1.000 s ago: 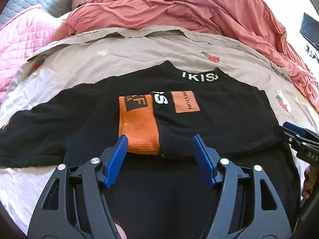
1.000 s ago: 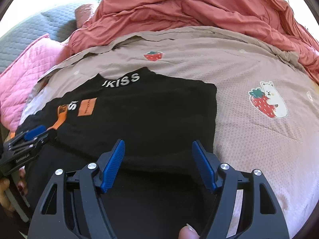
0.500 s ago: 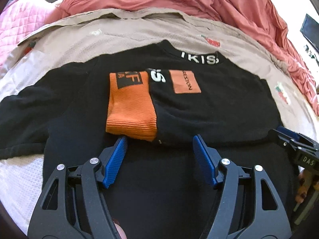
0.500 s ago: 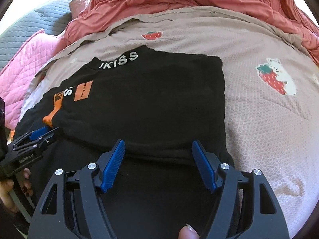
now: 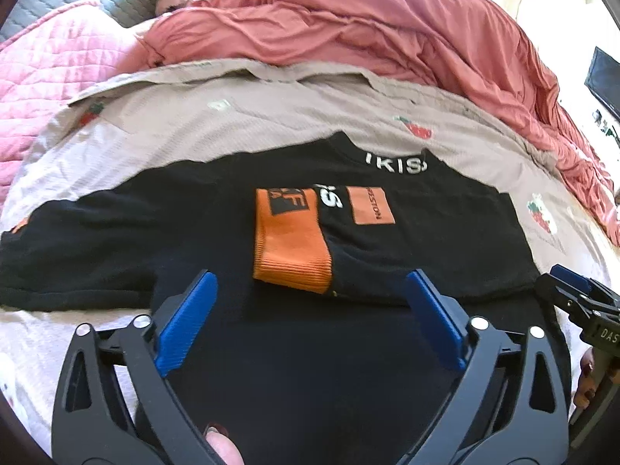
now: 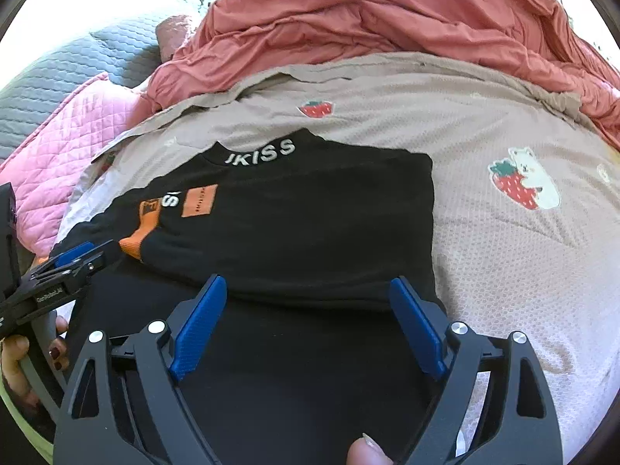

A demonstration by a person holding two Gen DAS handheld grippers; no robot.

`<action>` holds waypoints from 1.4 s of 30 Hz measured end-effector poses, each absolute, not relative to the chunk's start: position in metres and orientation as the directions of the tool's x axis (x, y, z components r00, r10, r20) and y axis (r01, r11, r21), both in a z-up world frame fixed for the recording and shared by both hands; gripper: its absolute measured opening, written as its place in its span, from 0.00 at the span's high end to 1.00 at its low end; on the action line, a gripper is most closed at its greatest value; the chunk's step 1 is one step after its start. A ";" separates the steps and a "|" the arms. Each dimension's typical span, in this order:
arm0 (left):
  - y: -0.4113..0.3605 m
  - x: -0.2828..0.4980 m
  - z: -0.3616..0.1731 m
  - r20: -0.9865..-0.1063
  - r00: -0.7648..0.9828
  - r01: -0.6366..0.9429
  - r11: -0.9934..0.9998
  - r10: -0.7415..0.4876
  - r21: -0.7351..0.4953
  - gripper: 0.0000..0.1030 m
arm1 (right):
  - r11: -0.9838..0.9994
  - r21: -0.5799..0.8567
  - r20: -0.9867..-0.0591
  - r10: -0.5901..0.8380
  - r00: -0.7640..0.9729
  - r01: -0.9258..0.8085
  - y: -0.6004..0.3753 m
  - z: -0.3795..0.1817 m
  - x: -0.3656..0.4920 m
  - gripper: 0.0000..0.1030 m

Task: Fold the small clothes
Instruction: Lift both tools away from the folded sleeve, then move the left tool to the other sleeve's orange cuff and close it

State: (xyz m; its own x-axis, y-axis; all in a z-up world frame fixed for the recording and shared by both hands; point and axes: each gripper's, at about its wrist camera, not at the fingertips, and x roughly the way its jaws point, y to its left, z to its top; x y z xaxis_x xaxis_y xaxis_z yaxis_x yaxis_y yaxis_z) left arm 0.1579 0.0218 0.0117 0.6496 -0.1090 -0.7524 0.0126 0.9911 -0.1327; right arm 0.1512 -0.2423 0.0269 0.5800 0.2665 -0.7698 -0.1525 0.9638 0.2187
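Note:
A black top with white collar lettering lies flat on the beige sheet. Its right sleeve is folded across the chest, and the orange cuff lies near the middle. The left sleeve is spread out to the left. My left gripper hovers over the lower body of the top, just short of the folded edge, its jaws opening with nothing between the pads. In the right wrist view the top shows the folded right side. There my right gripper is also opening, empty, above the cloth.
A salmon-red duvet is heaped along the back. A pink quilted blanket and a grey quilt lie at the left. Strawberry prints mark the bare sheet on the right. A dark screen stands at the far right.
Both grippers' jaws have spread wider. Both have drawn back a little from the folded edge of the top, which stays lying flat.

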 end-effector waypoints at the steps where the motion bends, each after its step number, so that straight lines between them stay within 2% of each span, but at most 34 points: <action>1: 0.024 0.156 0.014 -0.748 0.656 0.009 0.992 -0.103 -0.129 0.09 | 0.963 0.217 -0.767 0.268 0.584 -0.156 -0.241 0.029 0.150 0.17; 13: 0.061 0.125 0.034 -0.703 0.710 -0.060 0.991 -0.042 -0.120 0.09 | 0.948 0.223 -0.728 0.318 0.608 -0.228 -0.206 0.053 0.140 0.17; 14: 0.064 0.124 0.034 -0.702 0.711 -0.064 0.990 -0.040 -0.122 0.09 | 0.946 0.225 -0.726 0.323 0.607 -0.235 -0.201 0.054 0.139 0.15; 15: 0.068 0.121 0.033 -0.703 0.710 -0.074 0.990 -0.034 -0.122 0.09 | 0.944 0.227 -0.724 0.328 0.608 -0.239 -0.198 0.055 0.138 0.05; 42: 0.178 0.088 0.033 -0.705 0.697 -0.357 0.916 0.130 -0.184 0.09 | 0.854 0.203 -0.698 0.469 0.541 -0.479 -0.060 0.074 0.135 0.04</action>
State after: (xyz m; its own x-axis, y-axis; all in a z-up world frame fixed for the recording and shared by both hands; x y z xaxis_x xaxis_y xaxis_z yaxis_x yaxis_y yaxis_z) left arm 0.0882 0.1781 0.0328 0.6972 0.1304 -0.7049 -0.3574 0.9156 -0.1841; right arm 0.1350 -0.0602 0.0741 0.5408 0.4691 -0.6982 -0.4791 0.8540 0.2028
